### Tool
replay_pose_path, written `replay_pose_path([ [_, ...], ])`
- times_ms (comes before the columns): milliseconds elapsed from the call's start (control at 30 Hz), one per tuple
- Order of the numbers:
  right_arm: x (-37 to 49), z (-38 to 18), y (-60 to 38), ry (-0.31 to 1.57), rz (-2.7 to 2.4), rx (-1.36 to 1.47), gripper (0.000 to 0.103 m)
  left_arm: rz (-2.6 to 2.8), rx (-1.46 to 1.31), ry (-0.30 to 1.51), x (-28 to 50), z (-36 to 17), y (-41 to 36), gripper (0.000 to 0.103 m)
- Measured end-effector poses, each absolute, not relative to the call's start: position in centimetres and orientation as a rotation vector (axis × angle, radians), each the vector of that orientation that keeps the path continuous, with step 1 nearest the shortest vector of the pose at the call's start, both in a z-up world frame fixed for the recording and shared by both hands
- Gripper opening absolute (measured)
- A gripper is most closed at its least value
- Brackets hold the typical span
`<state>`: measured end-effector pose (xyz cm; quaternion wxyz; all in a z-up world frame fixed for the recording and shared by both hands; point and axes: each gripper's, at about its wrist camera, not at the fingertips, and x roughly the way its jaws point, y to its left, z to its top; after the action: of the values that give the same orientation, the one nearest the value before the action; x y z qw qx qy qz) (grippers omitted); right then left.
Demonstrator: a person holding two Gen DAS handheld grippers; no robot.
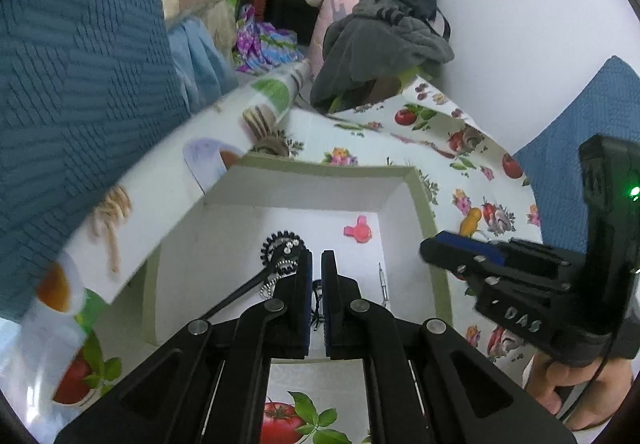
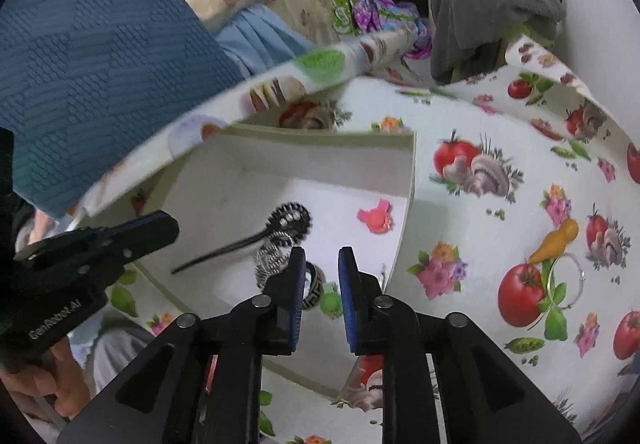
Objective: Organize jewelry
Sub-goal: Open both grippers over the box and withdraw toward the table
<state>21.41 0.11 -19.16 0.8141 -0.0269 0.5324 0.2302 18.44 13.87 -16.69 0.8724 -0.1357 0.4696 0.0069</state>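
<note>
A shallow white box (image 1: 416,180) (image 2: 410,180) with a green rim lies on the tablecloth. In it are a black hair stick with a round beaded head (image 1: 282,244) (image 2: 294,218), a pink piece (image 1: 359,231) (image 2: 376,218), a silver chain (image 2: 269,262), a patterned band ring (image 2: 314,284), a green piece (image 2: 330,302) and a thin silver pin (image 1: 383,282). My left gripper (image 1: 317,254) hangs over the box, jaws nearly closed with a dark thread (image 1: 317,306) between them. My right gripper (image 2: 321,254) is open and empty above the ring. A silver bangle (image 2: 568,282) lies on the cloth outside the box.
The tablecloth (image 2: 480,204) has a fruit and flower print; its left part (image 1: 152,180) is folded up over the box corner. Blue quilted fabric (image 1: 80,64) is at the left, a pile of clothes (image 1: 380,36) at the back.
</note>
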Motion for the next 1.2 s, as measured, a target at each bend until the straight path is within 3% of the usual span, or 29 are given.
replay_pose_path([
  [133, 21.3, -15.9, -0.4, 1.073, 0.512, -0.058, 0.015, 0.019, -0.274, 0.950, 18.1, -14.3, 13.2, 0.004],
  [167, 21.3, -14.9, -0.7, 1.053, 0.514, -0.058, 0.015, 0.018, -0.271, 0.938, 17.9, -13.6, 12.9, 0.008],
  [267, 21.1, -12.1, -1.6, 1.002, 0.519, -0.056, 0.015, 0.016, -0.265, 0.896, 17.5, -11.5, 11.9, 0.035],
  [300, 20.9, -11.4, -1.8, 0.985, 0.519, -0.060, 0.015, 0.014, -0.267, 0.884, 17.5, -11.0, 11.7, 0.038],
  [567, 19.1, -5.4, -6.7, 0.860, 0.467, -0.063, 0.015, -0.034, -0.258, 0.825, 17.9, -7.5, 7.1, 0.039],
  [667, 18.3, -4.0, -9.0, 0.825, 0.438, -0.064, 0.015, -0.054, -0.247, 0.805, 18.0, -6.9, 5.4, 0.053],
  [800, 17.4, -2.9, -12.1, 0.791, 0.399, -0.055, 0.015, -0.094, -0.219, 0.772, 17.9, -6.2, 2.8, 0.055],
  [933, 16.9, -2.6, -15.1, 0.767, 0.359, -0.042, 0.016, -0.133, -0.199, 0.742, 18.1, -6.2, 0.0, 0.068],
  [967, 16.8, -2.8, -16.0, 0.760, 0.345, -0.042, 0.022, -0.142, -0.194, 0.739, 18.3, -6.5, -0.8, 0.071],
  [1200, 16.3, -6.5, -20.9, 0.792, 0.270, -0.004, 0.027, -0.221, -0.200, 0.788, 19.8, -10.2, -4.6, 0.071],
])
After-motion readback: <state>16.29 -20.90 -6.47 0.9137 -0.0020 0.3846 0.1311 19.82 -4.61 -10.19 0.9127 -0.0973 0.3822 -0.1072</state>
